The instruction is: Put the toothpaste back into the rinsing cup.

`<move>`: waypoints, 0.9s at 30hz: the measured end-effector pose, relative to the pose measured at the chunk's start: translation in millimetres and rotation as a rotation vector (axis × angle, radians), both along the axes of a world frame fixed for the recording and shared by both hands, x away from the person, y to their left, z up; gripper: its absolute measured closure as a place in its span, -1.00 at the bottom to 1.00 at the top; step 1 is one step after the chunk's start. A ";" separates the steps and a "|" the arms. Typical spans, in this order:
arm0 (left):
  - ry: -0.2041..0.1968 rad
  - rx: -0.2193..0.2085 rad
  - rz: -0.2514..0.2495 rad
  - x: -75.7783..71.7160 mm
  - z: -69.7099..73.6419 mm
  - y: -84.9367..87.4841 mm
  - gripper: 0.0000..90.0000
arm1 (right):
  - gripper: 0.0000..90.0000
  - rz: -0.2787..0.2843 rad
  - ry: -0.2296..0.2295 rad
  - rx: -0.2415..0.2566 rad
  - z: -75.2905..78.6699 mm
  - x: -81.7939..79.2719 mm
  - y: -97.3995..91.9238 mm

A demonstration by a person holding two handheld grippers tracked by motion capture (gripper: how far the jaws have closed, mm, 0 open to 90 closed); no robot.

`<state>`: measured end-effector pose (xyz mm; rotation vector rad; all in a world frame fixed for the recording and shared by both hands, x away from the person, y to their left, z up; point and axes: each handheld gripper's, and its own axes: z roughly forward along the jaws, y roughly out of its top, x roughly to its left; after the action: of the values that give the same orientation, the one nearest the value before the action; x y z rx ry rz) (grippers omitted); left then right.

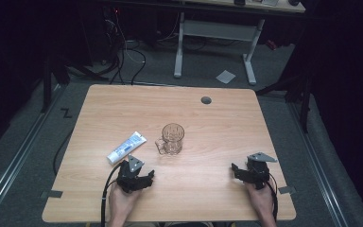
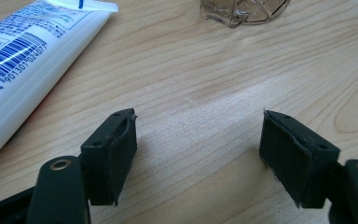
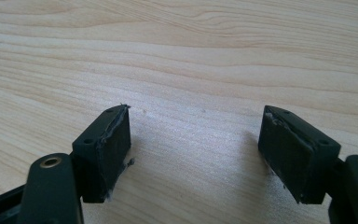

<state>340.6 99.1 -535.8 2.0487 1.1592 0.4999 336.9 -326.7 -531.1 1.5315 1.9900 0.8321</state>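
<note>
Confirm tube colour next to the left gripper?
White tube with blue print and a barcode; clearest in the left gripper view.

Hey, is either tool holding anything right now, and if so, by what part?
Nothing is held. The left tool and right tool both stand open over bare table, apart from the toothpaste tube and glass mug.
</note>
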 end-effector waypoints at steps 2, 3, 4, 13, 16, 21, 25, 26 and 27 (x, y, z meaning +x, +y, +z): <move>0.000 0.000 -0.001 0.1 0.0 0.0 -0.39 | -0.44 0.000 0.000 0.000 0.0 0.0 0.0; 0.000 0.000 -0.001 0.1 0.0 0.0 -0.39 | -0.44 0.000 0.000 0.000 0.0 0.0 0.0; 0.000 0.000 -0.001 0.1 0.0 -0.1 -0.39 | -0.44 0.000 0.000 0.000 0.0 0.0 0.0; 0.011 -0.017 0.000 0.9 0.1 2.3 -0.47 | -0.44 0.000 0.000 0.000 0.0 0.0 0.0; 0.016 -0.013 0.015 1.2 0.5 4.2 -0.50 | -0.44 0.001 0.000 0.000 0.0 0.0 0.0; 0.025 -0.035 0.018 -1.1 2.2 8.5 -0.50 | -0.44 0.001 0.000 0.000 0.0 -0.1 0.0; 0.030 -0.044 0.019 -3.9 3.2 12.2 -0.49 | -0.44 0.001 0.000 0.000 0.0 -0.1 0.0; 0.034 -0.047 0.022 -4.3 3.3 13.2 -0.49 | -0.44 0.001 0.000 0.000 0.0 -0.1 0.0; 0.038 -0.049 0.022 -4.4 3.6 14.2 -0.49 | -0.44 0.001 0.000 0.000 0.0 -0.1 0.0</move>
<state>336.2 113.3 -532.2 2.0128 1.2065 0.4404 336.8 -326.7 -531.1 1.5305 1.9911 0.8323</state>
